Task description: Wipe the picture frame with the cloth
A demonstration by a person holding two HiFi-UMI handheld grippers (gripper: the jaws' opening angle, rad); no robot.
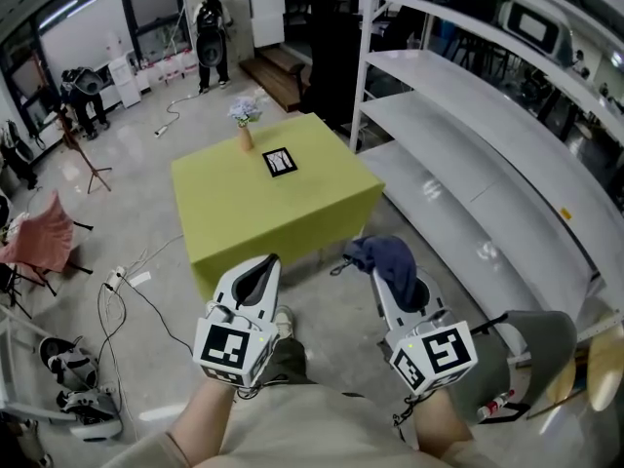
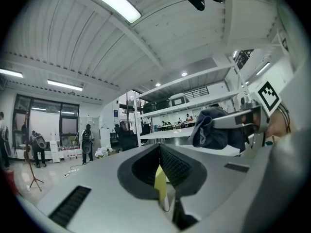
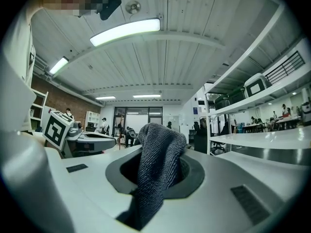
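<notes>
A small black-rimmed picture frame (image 1: 280, 161) lies flat on the yellow-green table (image 1: 244, 213), some way ahead of both grippers. My right gripper (image 1: 386, 273) is shut on a dark blue cloth (image 1: 387, 254), which bunches over its fingertips; in the right gripper view the cloth (image 3: 158, 164) hangs out of the jaws and hides the gap. My left gripper (image 1: 264, 266) is shut and holds nothing. In the left gripper view only a thin slit shows between its jaws (image 2: 160, 166), and the cloth (image 2: 209, 130) shows at the right. Both grippers hover above the floor, short of the table's near edge.
A vase of pale flowers (image 1: 244, 125) stands on the table behind the frame. White shelving (image 1: 468, 135) runs along the right. A grey chair (image 1: 541, 354) is at the lower right, a pink chair (image 1: 44, 237) and cables (image 1: 127, 291) at the left. People (image 1: 210, 37) stand far back.
</notes>
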